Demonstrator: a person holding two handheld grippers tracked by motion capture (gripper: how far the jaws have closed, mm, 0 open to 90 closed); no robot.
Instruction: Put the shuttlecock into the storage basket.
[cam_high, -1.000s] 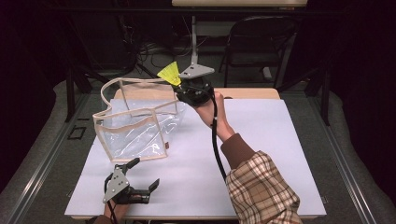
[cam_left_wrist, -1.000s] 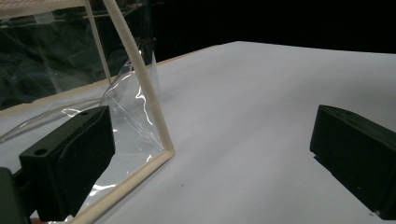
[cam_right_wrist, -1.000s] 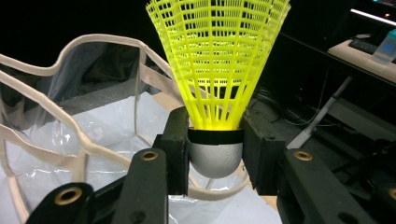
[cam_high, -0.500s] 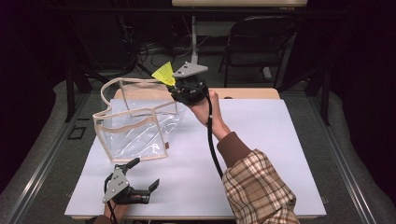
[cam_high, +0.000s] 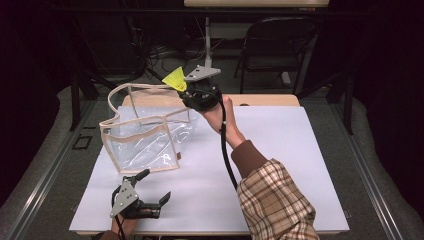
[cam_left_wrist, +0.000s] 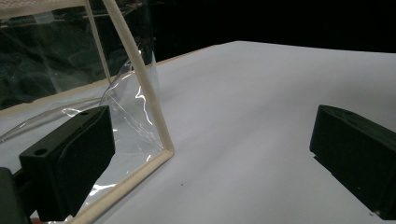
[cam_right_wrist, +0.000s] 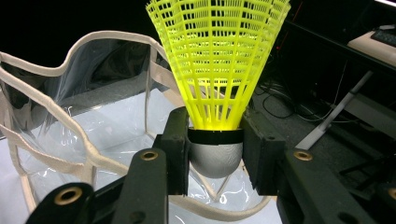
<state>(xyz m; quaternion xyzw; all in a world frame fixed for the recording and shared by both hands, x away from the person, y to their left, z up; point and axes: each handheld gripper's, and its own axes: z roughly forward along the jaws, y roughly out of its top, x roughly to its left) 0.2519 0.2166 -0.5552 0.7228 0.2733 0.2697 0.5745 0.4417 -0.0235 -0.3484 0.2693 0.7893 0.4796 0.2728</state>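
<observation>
Shuttlecock placement into the clear bag is judged nearly ready. Nearest, the left gripper is rested on the white table with its jaws spread wide and nothing between them, close to the bag's near corner. Farther off, the yellow shuttlecock is clamped by its cork in the right gripper, which has been carried leftward since a second ago and is now held above the bag's far rim, so release is judged the next step.

**Surroundings of the work table**

A white table top lies under the fingers of the left gripper. A wooden edge runs just right of the fingers of the right gripper. A folding chair, a metal post and floor cables lie well beyond those fingers.
</observation>
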